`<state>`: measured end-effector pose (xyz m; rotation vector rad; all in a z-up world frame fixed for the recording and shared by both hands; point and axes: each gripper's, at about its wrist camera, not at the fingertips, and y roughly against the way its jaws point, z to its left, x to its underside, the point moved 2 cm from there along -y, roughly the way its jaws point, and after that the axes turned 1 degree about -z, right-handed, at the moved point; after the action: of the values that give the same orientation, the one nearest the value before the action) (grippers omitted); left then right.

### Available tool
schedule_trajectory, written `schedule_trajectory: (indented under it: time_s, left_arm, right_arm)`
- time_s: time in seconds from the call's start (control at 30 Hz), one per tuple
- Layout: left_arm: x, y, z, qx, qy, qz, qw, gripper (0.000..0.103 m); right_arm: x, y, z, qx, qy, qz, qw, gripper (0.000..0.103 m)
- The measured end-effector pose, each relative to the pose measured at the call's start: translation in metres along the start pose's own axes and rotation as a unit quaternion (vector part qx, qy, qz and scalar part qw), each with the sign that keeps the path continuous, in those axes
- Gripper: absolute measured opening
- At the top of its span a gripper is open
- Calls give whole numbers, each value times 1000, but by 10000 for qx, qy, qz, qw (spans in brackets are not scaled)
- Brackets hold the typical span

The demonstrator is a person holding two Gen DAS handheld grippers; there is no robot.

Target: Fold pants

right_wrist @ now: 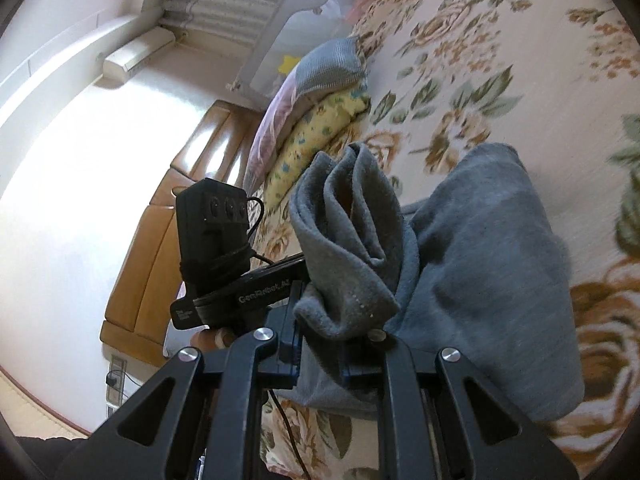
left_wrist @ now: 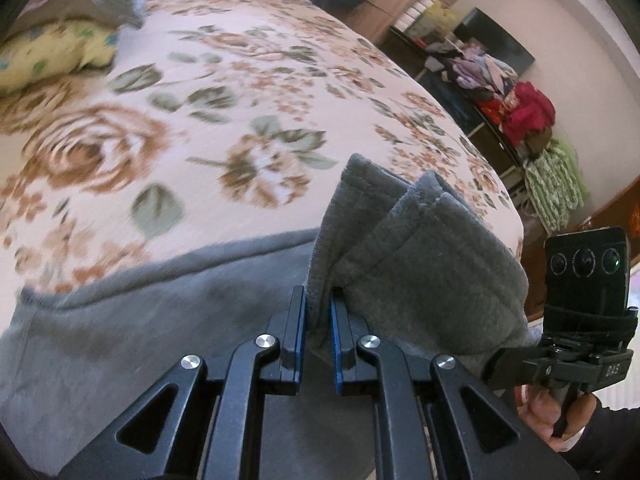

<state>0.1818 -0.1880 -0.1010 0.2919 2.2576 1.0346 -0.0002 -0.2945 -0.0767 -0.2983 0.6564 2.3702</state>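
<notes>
Both grippers — left gripper [left_wrist: 318,300] and right gripper [right_wrist: 320,344] — are clamped on the grey pants [left_wrist: 400,248]; carry both hems level across the bed [left_wrist: 240,80] — keep edges matched.

text: "GenRobot.AI" | on: left tongs' black mount [right_wrist: 256,294]

A bed [left_wrist: 208,80] with a rose-patterned cover carries grey pants [left_wrist: 120,320] near its near edge, and a yellow pillow [left_wrist: 52,56] under a striped one by the far-left corner.
</notes>
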Motion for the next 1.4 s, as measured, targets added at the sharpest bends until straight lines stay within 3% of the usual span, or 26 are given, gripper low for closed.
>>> schedule_trajectory:
  time_s: [0.17, 0.3, 0.47, 0.5, 0.53, 0.6, 0.8, 1.0, 1.1, 1.17, 1.27, 1.4]
  left_arm:
    - [18, 11, 25, -191, 243, 79, 9995, 16]
    - [37, 29, 51, -447, 594, 87, 9972, 14]
    - [67, 71, 78, -542, 1134, -245, 9918, 15]
    - [72, 81, 81, -537, 1246, -340, 9902, 15]
    - [78, 91, 83, -556, 1368, -448, 9880, 15]
    - [85, 107, 81, -522, 1448, -652, 9859, 15]
    - [92, 129, 48, -591, 1287, -877, 9860, 15]
    - [97, 105, 23, -664, 1240, -697, 9876, 21]
    - [106, 91, 21, -1004, 1351, -549, 9842, 21]
    - [114, 83, 23, -1013, 1529, -528, 9816, 22]
    - [123, 77, 23, -1128, 1666, -504, 9783, 22]
    - [128, 75, 26, -1193, 1852, -593, 9736, 22]
  right_arm:
    - [12, -30, 4, -15, 67, 244, 9997, 15]
    - [19, -49, 7, 33, 157, 401, 9991, 15]
    - [26, -64, 11, 64, 262, 673, 9974, 19]
    - [28, -69, 12, 109, 311, 777, 9964, 29]
    - [31, -74, 14, 172, 344, 890, 9953, 46]
    - [37, -80, 20, 156, 418, 1036, 9936, 64]
    - [44, -73, 36, 38, 715, 1023, 9922, 64]
    - [28, -53, 26, 199, 562, 741, 9955, 65]
    - [20, -51, 25, 336, 597, 711, 9951, 65]
    - [14, -55, 29, 417, 715, 767, 9936, 65]
    - [5, -69, 41, 560, 1015, 941, 9888, 65]
    - [-1, -105, 61, 980, 1746, 1383, 9699, 65]
